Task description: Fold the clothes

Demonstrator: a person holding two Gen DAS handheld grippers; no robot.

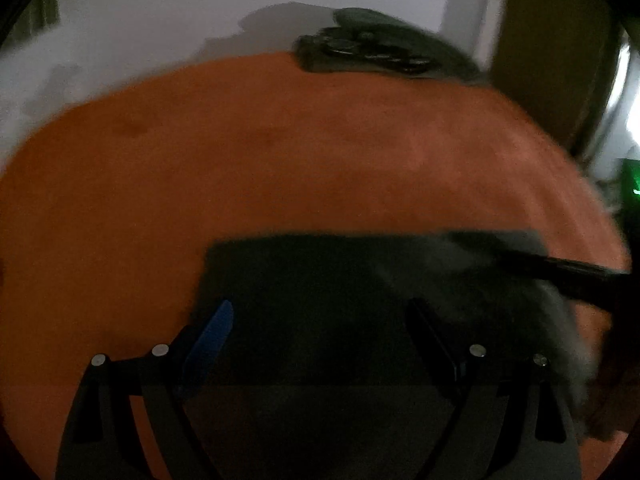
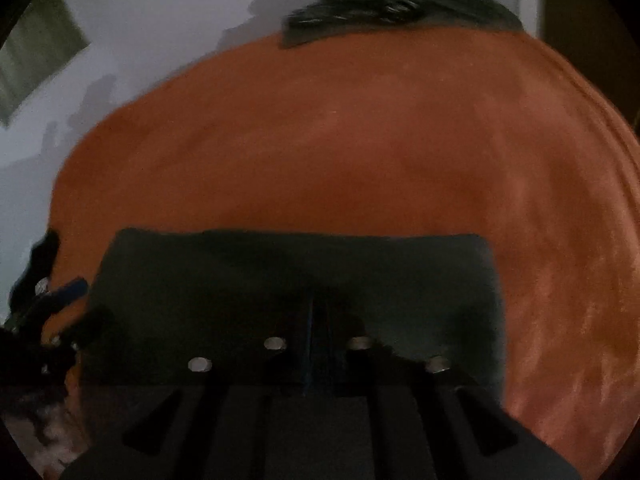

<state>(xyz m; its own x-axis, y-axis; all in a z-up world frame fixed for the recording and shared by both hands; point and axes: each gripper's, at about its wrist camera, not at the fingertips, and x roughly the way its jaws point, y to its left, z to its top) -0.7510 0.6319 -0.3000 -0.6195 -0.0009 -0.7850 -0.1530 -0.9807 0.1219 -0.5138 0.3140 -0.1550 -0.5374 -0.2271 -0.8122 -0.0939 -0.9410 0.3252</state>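
While both frames are dim and blurred, the dark folded garment (image 2: 296, 280) lies flat as a neat rectangle on the orange cover (image 2: 360, 152), nearest to the grippers. Above it the left gripper (image 1: 320, 320) stands wide open, and the right gripper (image 2: 316, 320) is closed with nothing visibly between its fingers. Farther back, a dark pile of clothes (image 2: 400, 8) rests at the edge. No writing is readable.
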